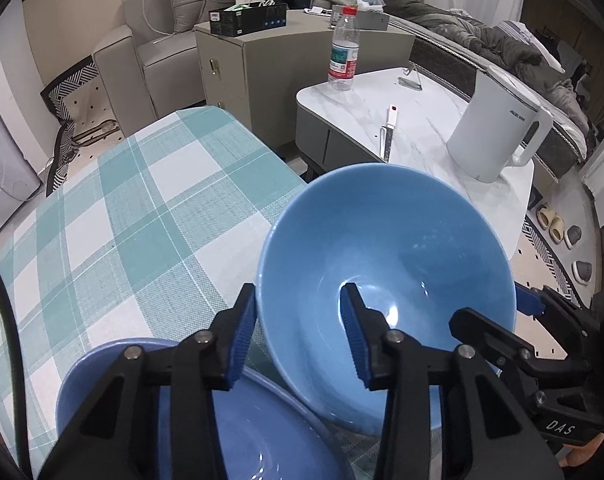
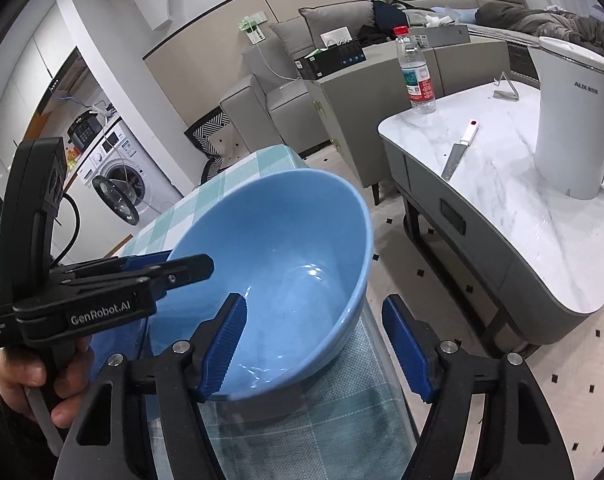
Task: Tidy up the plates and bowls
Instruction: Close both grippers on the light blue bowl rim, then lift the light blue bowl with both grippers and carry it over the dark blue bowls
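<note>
A light blue bowl [image 1: 402,248] [image 2: 281,240] stands at the right edge of the table with the green checked cloth [image 1: 141,200]. My left gripper [image 1: 297,291] [image 2: 181,262] straddles its left rim, one pad against the outer wall and the other inside, standing off the wall. My right gripper [image 2: 314,301] [image 1: 498,310] straddles the right rim with a wide gap: one finger inside, one outside, neither pressing. A darker blue plate [image 1: 261,440] lies on the cloth just left of the bowl, under my left gripper.
A marble-topped side table [image 1: 382,92] stands to the right across a strip of floor, with a white kettle [image 1: 498,128], a knife [image 1: 388,136] and a water bottle [image 1: 344,48] on it. Behind are a beige cabinet [image 1: 237,80] and a sofa. A hand [image 2: 29,376] holds the left gripper.
</note>
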A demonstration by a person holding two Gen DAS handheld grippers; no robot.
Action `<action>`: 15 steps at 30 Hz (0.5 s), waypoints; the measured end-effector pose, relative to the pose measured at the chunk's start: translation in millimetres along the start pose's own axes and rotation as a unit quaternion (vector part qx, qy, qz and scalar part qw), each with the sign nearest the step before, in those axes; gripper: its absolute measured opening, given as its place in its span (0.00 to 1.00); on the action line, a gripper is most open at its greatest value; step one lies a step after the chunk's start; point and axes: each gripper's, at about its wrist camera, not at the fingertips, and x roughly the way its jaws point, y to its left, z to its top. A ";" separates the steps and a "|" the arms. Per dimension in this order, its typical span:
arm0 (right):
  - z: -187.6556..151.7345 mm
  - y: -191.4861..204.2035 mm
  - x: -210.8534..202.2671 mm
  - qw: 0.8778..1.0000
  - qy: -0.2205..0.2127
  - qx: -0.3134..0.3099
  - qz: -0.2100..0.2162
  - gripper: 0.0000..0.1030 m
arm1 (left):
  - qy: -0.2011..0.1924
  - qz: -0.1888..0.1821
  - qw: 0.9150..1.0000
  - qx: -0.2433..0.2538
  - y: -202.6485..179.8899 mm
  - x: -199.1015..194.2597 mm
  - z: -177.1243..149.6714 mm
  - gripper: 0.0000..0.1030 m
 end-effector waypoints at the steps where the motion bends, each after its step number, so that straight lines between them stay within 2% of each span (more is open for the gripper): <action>1: -0.1 1.4 -0.5 1.000 -0.002 -0.002 0.001 0.64 | -0.001 0.003 1.000 0.003 -1.3 -0.6 -0.5 0.39; 10: 0.1 3.7 -5.9 1.000 -0.019 -0.013 -0.021 0.42 | -0.009 0.005 1.000 -0.004 5.0 -4.2 -4.4 0.27; 15: 1.7 2.1 -9.6 0.999 -0.027 -0.011 -0.029 0.40 | -0.015 0.002 1.000 -0.005 4.2 -7.7 -4.2 0.26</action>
